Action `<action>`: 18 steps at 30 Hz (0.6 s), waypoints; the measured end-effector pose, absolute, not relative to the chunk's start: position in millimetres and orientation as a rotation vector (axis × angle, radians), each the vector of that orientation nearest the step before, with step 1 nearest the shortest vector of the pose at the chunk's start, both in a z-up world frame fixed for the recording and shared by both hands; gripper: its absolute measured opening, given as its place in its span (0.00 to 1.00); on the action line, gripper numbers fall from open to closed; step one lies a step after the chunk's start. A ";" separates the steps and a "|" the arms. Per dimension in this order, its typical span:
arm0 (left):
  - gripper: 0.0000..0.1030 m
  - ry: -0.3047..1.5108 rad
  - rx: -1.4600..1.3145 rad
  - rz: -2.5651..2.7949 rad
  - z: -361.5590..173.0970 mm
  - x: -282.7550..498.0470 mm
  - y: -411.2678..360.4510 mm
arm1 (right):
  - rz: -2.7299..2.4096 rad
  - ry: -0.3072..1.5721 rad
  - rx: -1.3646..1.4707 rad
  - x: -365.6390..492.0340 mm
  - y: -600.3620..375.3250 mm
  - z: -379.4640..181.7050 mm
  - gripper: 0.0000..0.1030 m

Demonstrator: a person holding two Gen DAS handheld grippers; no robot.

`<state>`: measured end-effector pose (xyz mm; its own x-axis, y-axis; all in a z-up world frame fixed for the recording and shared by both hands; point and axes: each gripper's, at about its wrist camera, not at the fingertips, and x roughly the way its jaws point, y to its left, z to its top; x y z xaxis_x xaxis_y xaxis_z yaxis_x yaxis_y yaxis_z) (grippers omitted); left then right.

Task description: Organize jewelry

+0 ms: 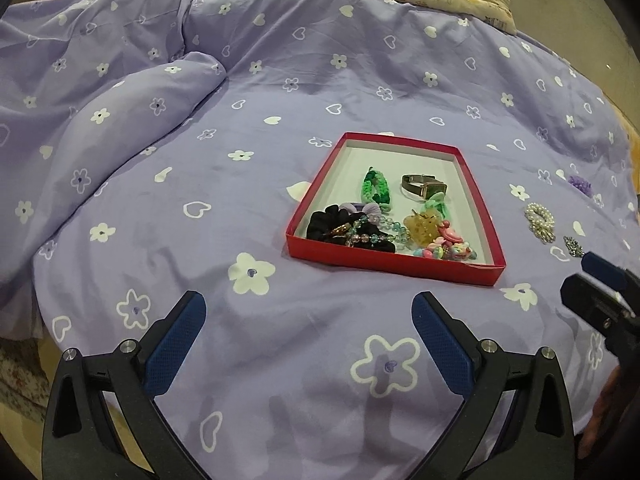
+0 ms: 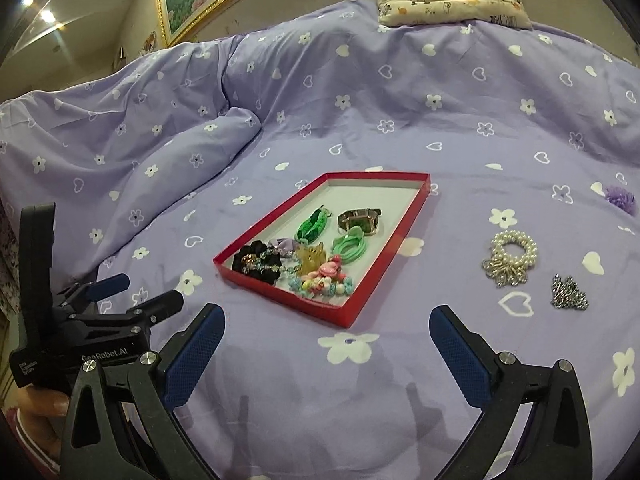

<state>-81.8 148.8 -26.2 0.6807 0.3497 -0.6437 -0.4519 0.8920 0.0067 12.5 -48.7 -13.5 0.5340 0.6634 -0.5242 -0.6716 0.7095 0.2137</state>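
The left gripper [image 1: 308, 340] and the right gripper [image 2: 326, 350] both hover spread wide and hold nothing, over bare purple bedspread [image 1: 280, 360] just near of the red tray [image 1: 390, 266], whose near rim faces them. In the tray, a watch [image 1: 422, 187], green bands and beads crowd the near end, the far end bare. Right of its right edge, well apart on the cloth, lie a pearl bracelet [image 2: 514, 250], a rhinestone clip [image 2: 568, 294] and, farther, a purple scrunchie [image 2: 620, 199].
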 end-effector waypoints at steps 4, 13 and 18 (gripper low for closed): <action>1.00 0.679 -0.162 0.454 -26.6 -86.5 148.6 | 0.795 0.645 -0.013 12.2 -46.7 -23.0 1.00; 1.00 0.643 -0.150 0.453 -22.1 -93.1 141.1 | 0.805 0.646 0.003 9.9 -46.0 -29.8 1.00; 1.00 0.640 -0.146 0.445 -21.4 -94.2 137.7 | 0.804 0.650 0.013 10.4 -46.8 -32.1 1.00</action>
<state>-94.2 137.7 -21.4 0.7118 0.3559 -0.6055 -0.4445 0.8958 0.0039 10.4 -46.8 -32.1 0.5117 0.6719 -0.5355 -0.6642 0.7047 0.2495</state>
